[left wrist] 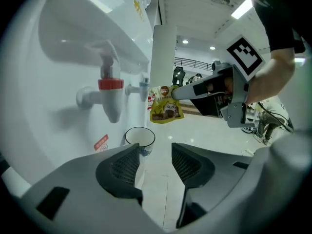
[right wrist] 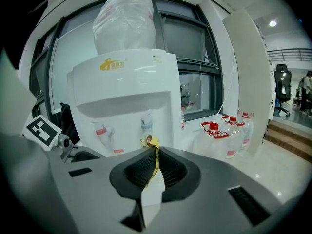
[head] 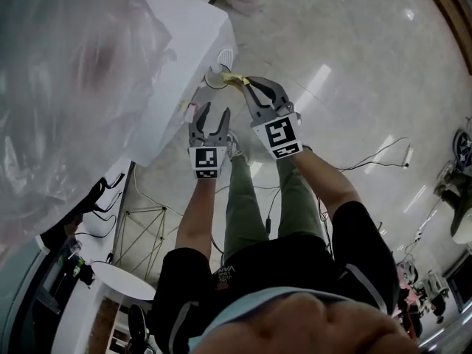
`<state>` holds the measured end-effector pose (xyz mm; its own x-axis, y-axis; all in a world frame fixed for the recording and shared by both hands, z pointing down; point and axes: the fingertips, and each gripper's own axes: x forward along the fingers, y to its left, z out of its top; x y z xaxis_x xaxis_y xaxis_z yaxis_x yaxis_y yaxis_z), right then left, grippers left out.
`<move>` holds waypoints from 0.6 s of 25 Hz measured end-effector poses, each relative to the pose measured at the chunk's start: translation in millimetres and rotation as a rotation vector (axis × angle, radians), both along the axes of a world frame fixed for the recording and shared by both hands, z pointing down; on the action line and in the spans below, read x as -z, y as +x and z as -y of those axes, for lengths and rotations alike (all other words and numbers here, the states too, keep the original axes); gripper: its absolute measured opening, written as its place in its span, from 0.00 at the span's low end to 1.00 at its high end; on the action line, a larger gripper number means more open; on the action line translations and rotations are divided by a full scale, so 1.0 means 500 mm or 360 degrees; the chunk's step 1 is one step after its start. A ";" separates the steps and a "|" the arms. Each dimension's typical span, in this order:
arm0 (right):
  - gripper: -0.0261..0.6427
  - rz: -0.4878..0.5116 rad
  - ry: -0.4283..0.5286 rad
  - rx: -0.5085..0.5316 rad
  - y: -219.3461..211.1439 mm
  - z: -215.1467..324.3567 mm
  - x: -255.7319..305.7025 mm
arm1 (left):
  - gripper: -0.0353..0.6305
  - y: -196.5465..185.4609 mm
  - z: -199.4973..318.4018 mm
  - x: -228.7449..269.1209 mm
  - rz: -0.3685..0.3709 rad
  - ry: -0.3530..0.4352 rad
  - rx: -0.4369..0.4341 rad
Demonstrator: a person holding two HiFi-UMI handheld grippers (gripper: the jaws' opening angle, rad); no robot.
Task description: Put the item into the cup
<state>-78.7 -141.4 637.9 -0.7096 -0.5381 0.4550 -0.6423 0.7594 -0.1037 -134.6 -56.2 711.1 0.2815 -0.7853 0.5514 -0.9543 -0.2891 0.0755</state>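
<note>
A white cup stands on the tray of a white water dispenser, below its red tap and blue tap. My right gripper is shut on a small yellow sachet, which hangs just above and to the right of the cup. In the right gripper view the sachet sticks up between that gripper's pressed pads. My left gripper is open and empty, a little short of the cup. In the head view the cup, sachet, right gripper and left gripper sit close together.
The dispenser carries a large plastic-wrapped bottle. Several water bottles with red caps stand on the floor to its right. A pillar rises behind the cup. Shiny floor spreads to the right, with a cable across it.
</note>
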 end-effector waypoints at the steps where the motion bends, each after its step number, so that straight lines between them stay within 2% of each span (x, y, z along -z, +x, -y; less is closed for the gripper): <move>1: 0.12 -0.0013 0.0023 0.0023 -0.007 0.002 -0.006 | 0.36 -0.001 0.005 -0.008 0.0006 0.0001 -0.0003; 11: 0.12 -0.0053 0.0108 0.0141 -0.059 0.020 -0.062 | 0.44 -0.015 0.048 -0.059 0.0035 0.0000 -0.0035; 15: 0.12 -0.0115 0.0170 0.0228 -0.083 0.022 -0.086 | 0.46 -0.015 0.050 -0.076 0.0037 -0.0014 -0.0066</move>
<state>-120.1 -152.2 680.7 -0.7499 -0.4817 0.4535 -0.5297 0.8478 0.0247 -142.3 -81.2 749.1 0.3009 -0.7681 0.5652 -0.9430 -0.3278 0.0565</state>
